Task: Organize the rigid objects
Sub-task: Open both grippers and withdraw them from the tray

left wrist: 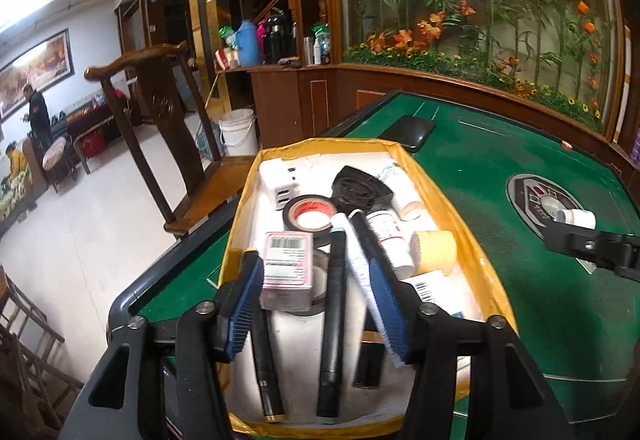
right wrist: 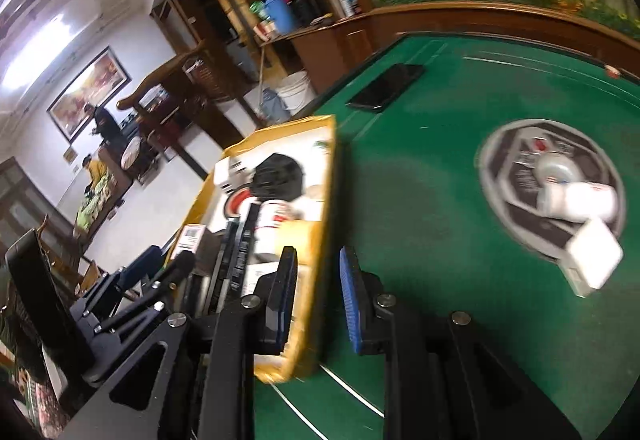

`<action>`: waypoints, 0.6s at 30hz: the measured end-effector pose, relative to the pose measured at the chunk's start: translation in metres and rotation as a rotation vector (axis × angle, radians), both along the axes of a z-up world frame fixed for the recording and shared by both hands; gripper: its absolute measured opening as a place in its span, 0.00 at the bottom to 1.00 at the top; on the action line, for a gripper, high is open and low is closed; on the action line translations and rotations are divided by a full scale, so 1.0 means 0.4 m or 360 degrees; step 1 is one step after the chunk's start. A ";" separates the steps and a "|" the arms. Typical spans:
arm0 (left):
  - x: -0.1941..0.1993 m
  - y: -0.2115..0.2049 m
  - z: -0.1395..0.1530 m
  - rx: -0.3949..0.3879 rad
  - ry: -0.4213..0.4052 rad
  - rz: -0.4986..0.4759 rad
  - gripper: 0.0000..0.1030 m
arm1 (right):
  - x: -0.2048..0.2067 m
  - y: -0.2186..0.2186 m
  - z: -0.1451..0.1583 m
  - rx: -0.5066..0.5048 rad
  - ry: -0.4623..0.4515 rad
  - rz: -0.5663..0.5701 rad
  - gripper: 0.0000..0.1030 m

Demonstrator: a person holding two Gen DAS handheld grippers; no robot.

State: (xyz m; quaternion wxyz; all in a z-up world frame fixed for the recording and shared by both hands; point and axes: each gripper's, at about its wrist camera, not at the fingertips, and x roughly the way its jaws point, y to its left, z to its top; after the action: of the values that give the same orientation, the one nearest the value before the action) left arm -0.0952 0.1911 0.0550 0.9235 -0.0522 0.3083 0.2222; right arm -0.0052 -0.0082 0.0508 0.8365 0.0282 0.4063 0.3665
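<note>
Two loose items remain outside the yellow-rimmed box (left wrist: 460, 215): a white bottle (right wrist: 576, 199) lying on its side and a small white carton (right wrist: 594, 264) just beside it, both on the round control panel (right wrist: 516, 207) at the centre of the green felt table (left wrist: 520, 280).

The left gripper (left wrist: 316, 292) hovers over the near end of the box with its jaws spread; a pink-labelled carton (left wrist: 286, 272), black pens and a white tube lie between and beyond the pads, but the pads press on nothing. The right gripper (right wrist: 318, 300) hangs beside the box's right wall, its jaws slightly apart and empty; motion blur marks that view.

Judged step: fetch the next loose item with the right gripper.
- Spread the jaws wider than the bottle before descending.
- Approach across the bottle's axis, since a round body on a smooth panel is likely to roll away from a skewed pinch.
- Keep the left gripper raised clear of the box contents, so the drop zone stays free.

Surface: felt over a dark-edged table, with a black phone (left wrist: 408, 131) at the far side. Room: a wooden chair (left wrist: 160, 111), a white bucket (left wrist: 239, 131), a shelf of bottles, a flowered wall panel and two people far off.
</note>
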 end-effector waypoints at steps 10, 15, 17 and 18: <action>0.003 -0.073 0.005 0.0101 0.0017 -0.0056 0.60 | -0.029 -0.110 -0.039 -0.0023 0.0015 -0.0071 0.28; -0.003 -0.086 0.003 0.0129 0.0021 -0.0054 0.63 | -0.049 -0.096 -0.040 -0.0055 -0.0036 -0.0035 0.33; -0.005 -0.089 -0.001 0.0134 0.0025 -0.0052 0.63 | -0.062 -0.086 -0.045 -0.0078 -0.0062 -0.0017 0.33; -0.007 -0.089 -0.004 0.0137 0.0027 -0.0052 0.63 | -0.069 -0.080 -0.049 -0.0095 -0.0076 -0.0008 0.33</action>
State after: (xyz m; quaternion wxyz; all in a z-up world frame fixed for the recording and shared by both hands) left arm -0.0979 0.1553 0.0536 0.9258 -0.0056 0.3069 0.2206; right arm -0.0327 -0.0402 0.0312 0.8473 -0.0044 0.3970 0.3527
